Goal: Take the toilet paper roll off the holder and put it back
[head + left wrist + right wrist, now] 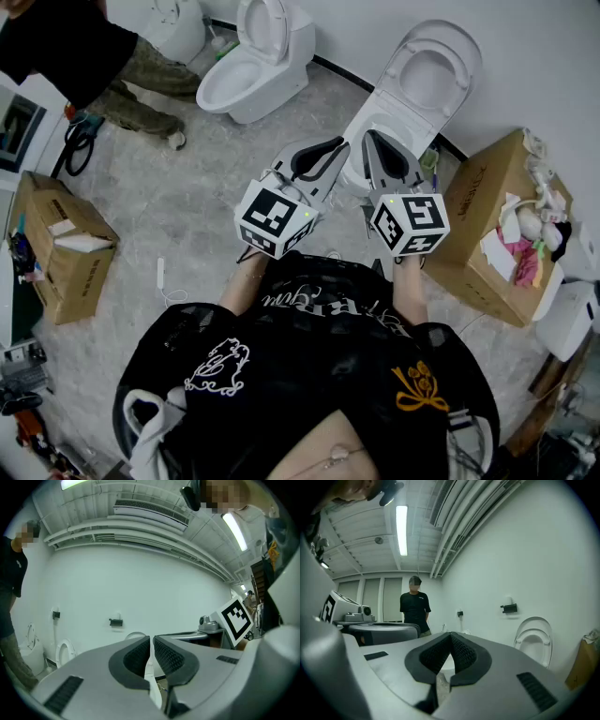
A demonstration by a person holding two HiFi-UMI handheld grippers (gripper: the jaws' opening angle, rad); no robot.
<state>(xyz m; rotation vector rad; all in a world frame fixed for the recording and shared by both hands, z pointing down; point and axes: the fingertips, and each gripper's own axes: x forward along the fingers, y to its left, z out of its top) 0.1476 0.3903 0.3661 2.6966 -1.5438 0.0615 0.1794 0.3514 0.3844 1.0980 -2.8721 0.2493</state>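
No toilet paper roll shows in any view. A small black holder (pixel 116 622) is fixed to the white wall above a toilet, and in the right gripper view the holder (pixel 509 607) sits up and to the right of my jaws. Both grippers are held side by side at chest height, pointing at the open toilet (pixel 422 75). My left gripper (pixel 339 146) (pixel 151 638) is shut with nothing between its pads. My right gripper (pixel 370 139) (pixel 451 634) is also shut and empty, its tips touching.
A second toilet (pixel 248 66) stands further left. A cardboard box (pixel 487 239) with clutter is at the right, another box (pixel 61 248) at the left. A person in black (pixel 94 56) (pixel 415 606) stands nearby. A second small black fixture (pixel 56 615) is on the wall.
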